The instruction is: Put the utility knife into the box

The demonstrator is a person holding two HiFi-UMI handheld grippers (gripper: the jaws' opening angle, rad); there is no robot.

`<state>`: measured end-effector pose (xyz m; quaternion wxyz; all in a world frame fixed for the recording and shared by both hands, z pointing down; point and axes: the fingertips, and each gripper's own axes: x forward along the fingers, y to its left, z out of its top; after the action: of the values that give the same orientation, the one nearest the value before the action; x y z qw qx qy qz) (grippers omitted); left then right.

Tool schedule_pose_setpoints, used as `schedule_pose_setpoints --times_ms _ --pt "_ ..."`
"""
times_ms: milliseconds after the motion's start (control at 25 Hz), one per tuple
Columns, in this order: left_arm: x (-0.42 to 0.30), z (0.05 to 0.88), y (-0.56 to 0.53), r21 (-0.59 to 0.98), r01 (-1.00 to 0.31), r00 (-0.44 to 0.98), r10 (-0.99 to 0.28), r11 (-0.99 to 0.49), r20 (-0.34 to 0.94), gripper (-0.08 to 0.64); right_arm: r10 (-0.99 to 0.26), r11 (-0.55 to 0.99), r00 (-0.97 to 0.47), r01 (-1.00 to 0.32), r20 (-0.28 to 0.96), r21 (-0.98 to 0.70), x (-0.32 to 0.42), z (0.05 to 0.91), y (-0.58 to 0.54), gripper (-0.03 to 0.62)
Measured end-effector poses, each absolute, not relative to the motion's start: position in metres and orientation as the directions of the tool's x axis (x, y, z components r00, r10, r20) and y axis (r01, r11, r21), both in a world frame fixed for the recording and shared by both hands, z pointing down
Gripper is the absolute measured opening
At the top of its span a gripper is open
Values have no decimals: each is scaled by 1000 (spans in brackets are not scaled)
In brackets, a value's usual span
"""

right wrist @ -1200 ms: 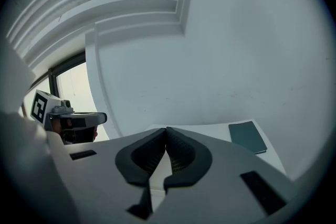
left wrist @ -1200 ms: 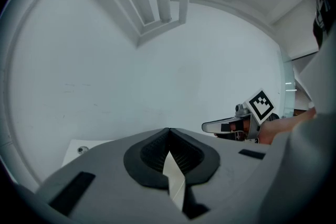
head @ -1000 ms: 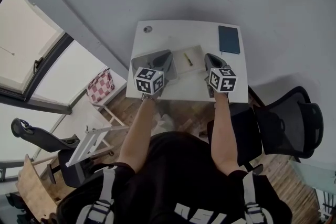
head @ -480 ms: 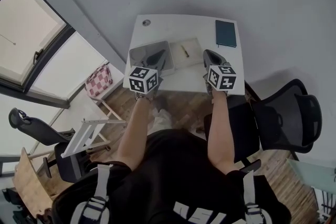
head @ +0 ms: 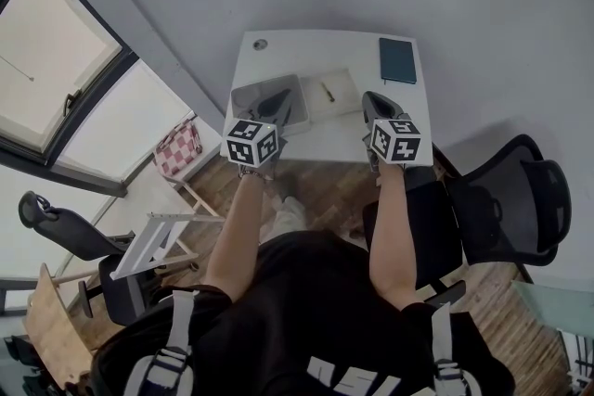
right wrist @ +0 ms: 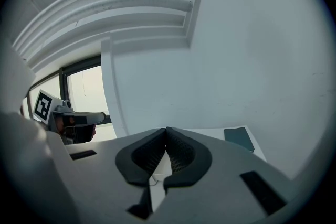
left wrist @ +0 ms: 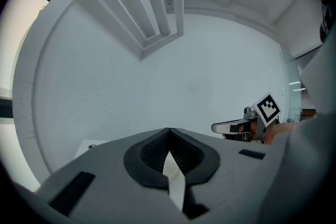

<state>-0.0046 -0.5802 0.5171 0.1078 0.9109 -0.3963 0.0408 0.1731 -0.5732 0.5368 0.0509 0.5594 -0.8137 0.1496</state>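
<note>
The utility knife (head: 327, 92), thin, yellow and dark, lies on a pale shallow box (head: 336, 97) in the middle of the white table (head: 325, 51). Just left of it lies a grey square tray-like thing (head: 251, 95). My left gripper (head: 276, 104) hangs over that grey thing, jaws together and holding nothing; its own view (left wrist: 168, 131) looks up at the wall. My right gripper (head: 371, 99) is right of the pale box, also shut and holding nothing (right wrist: 166, 130). Each gripper shows in the other's view: right (left wrist: 247, 124), left (right wrist: 68, 118).
A dark green notebook (head: 396, 60) lies at the table's far right corner (right wrist: 239, 138). A round cable hole (head: 260, 44) marks the far left corner. A black office chair (head: 520, 199) stands to my right, a window (head: 56, 60) to the left.
The head view has shifted slightly. Both grippers stay shut near the table's front edge, about where they were relative to the box.
</note>
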Motion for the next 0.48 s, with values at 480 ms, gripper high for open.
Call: schedule_pose_setpoints --times_ms 480 --pt "-8 512 -574 159 -731 683 -714 -664 153 25 -889 341 -385 -918 250 -202 167 541 -562 14"
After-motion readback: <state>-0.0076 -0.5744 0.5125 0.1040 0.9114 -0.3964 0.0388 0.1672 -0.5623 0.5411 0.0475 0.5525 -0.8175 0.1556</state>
